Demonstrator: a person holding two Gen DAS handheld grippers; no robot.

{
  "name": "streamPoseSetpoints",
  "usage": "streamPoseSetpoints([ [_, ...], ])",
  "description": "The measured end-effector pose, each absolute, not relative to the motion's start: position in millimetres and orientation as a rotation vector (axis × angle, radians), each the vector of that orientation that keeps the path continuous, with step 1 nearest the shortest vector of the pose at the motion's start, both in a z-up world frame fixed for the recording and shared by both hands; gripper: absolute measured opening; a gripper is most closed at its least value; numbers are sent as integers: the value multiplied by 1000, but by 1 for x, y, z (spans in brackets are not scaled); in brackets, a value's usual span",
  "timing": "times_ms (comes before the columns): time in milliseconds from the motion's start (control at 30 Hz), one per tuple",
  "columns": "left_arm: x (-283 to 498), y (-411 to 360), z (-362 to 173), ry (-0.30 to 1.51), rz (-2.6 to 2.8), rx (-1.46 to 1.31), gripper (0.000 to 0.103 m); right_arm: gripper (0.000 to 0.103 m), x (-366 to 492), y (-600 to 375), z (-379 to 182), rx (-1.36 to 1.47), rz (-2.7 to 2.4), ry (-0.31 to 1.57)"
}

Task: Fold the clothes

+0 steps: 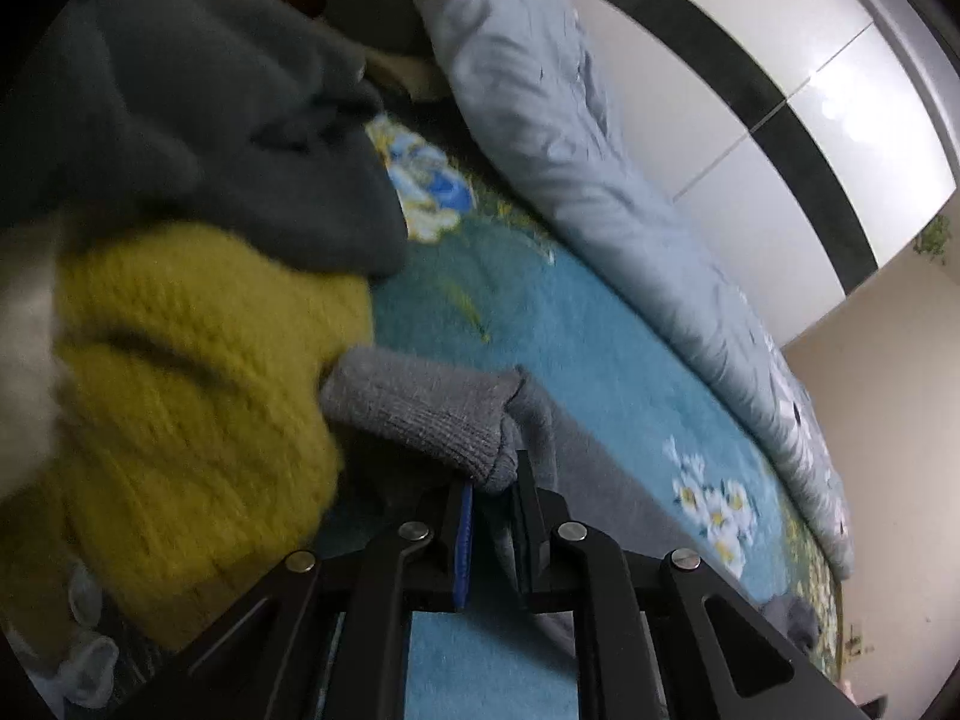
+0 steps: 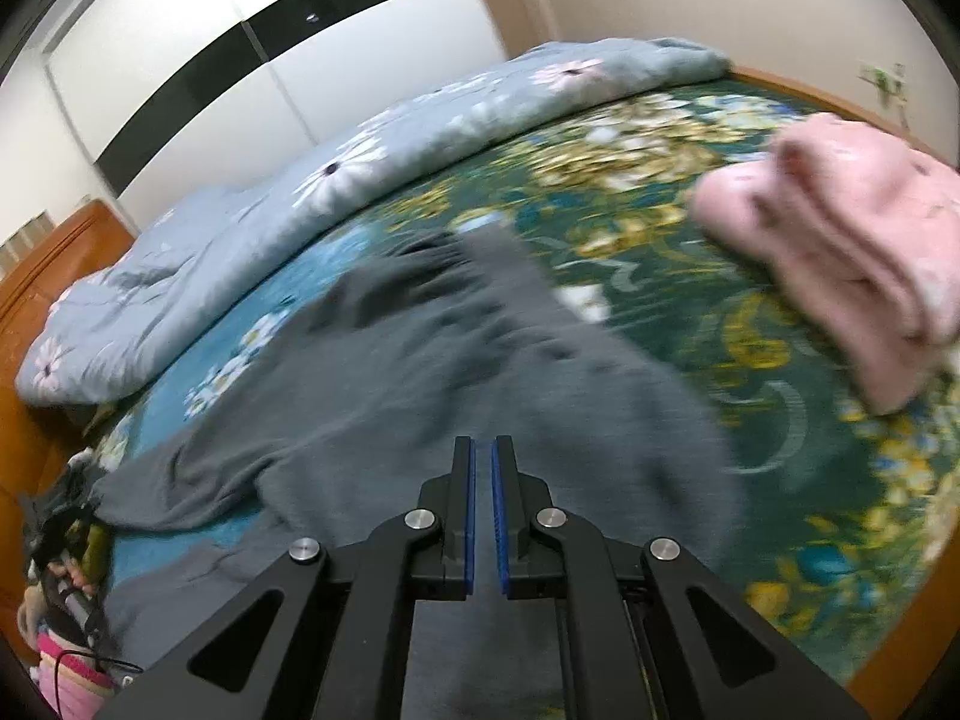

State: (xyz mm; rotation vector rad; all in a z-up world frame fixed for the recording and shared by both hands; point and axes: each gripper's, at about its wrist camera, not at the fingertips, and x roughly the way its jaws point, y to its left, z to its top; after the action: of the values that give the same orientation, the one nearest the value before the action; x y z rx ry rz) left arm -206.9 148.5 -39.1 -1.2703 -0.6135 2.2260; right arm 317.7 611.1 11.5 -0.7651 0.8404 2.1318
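Two grippers are at work over the bed. The left gripper point(image 1: 489, 483) has its jaws clamped on a ribbed cuff of the grey sweater point(image 1: 420, 414), the knit bunched between the two black fingers; the sleeve runs off toward nine o'clock in the left wrist view. The right gripper point(image 2: 483, 450) hangs over the body of that same grey sweater point(image 2: 456, 360), its blue-padded jaws nearly together with a thin slit between them and nothing caught there.

Counting garments in the left wrist view: one mustard-yellow fluffy knit point(image 1: 192, 396) at nine o'clock, one dark grey garment point(image 1: 198, 120) heaped above it at eleven o'clock, and a white piece point(image 1: 24, 348) blurred at the far left edge. In the right wrist view there is one pink folded garment point(image 2: 852, 252) at two o'clock, lying apart from the sweater on the green-and-yellow patterned stretch of the floral bed cover point(image 2: 660, 192).

One pale blue quilt point(image 2: 252, 210) with daisy prints is rolled along the far side of the bed, from nine to one o'clock. One white wardrobe point(image 2: 198, 48) with a black band stands behind it. An orange wooden headboard point(image 2: 42, 276) shows at nine o'clock.

I can read no writing or labels anywhere. A blurred pink-and-white striped thing sits at seven o'clock; I cannot tell what it is.
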Motion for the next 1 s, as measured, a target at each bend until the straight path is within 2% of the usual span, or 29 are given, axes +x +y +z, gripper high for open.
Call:
streamPoseSetpoints([
  [33,-204,148,-40,-610,2205,-1286,23,17,330,614,11,-753,2112,846],
  [67,-201,148,-42,-606,2183,-1300,30,32,342,615,10,-738,2095,859],
  [100,-198,148,-43,-602,2162,-1315,49,44,354,617,9,-724,2077,871],
  [133,-192,147,-43,-598,2136,-1323,58,45,366,618,7,-709,2059,890],
  [433,-117,110,-30,-600,2036,-1317,63,46,403,646,-48,-576,1977,1270],
  [567,-100,94,-31,-620,2037,-1331,65,46,393,654,-57,-513,1965,1335],
  [633,-92,86,-31,-631,2032,-1337,65,33,386,656,-58,-504,1967,1349],
  [667,-89,82,-30,-632,2038,-1336,65,13,384,657,-57,-501,1987,1363],
  [700,-86,79,-29,-630,2050,-1335,65,8,384,657,-53,-500,2006,1362],
  [1000,-62,65,-18,-475,2124,-1317,65,4,448,676,7,-373,1937,1119],
])
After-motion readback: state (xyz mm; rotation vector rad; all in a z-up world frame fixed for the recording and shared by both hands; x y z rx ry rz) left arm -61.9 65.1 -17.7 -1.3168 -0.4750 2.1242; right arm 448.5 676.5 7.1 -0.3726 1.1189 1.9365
